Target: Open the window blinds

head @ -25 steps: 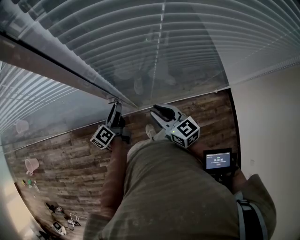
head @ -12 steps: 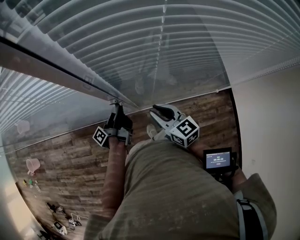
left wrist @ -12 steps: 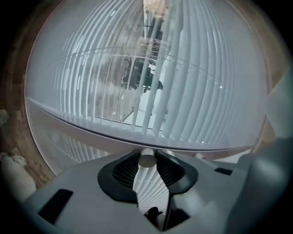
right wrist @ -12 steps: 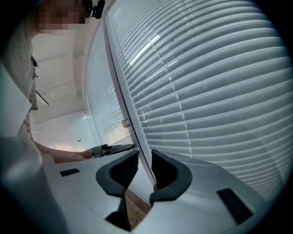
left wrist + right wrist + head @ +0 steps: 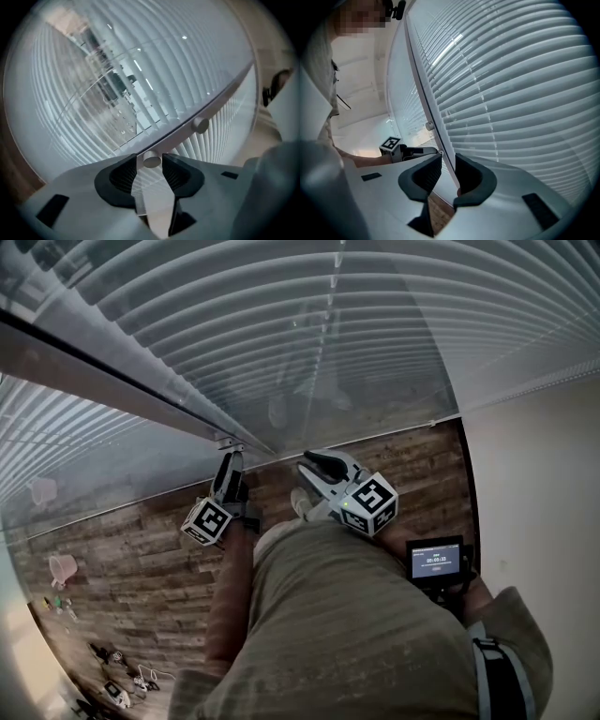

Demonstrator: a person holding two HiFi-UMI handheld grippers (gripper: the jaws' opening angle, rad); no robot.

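Observation:
White slatted blinds [image 5: 309, 334] hang shut over two window panes, parted by a grey frame bar [image 5: 141, 395]. A small round knob [image 5: 151, 160] sticks out of that bar, and a second knob [image 5: 200, 124] sits further along it. My left gripper [image 5: 228, 474] points at the bar with the first knob between its black pads [image 5: 124, 176]. Its jaws have just been opening and stand a little off the knob. My right gripper [image 5: 317, 463] hangs beside it before the right blind [image 5: 511, 84], jaws apart, nothing held; the bar's edge [image 5: 423, 101] runs behind the gap.
A wooden plank floor [image 5: 131, 568] lies below the window. Small items [image 5: 112, 681] and a pale cup [image 5: 62, 568] lie on it at the lower left. A white wall [image 5: 544, 521] closes the right side. A small screen device [image 5: 436, 561] sits at the person's right hip.
The left gripper's marker cube rolled a little and its jaws stand wider round the knob. The right gripper has kept still.

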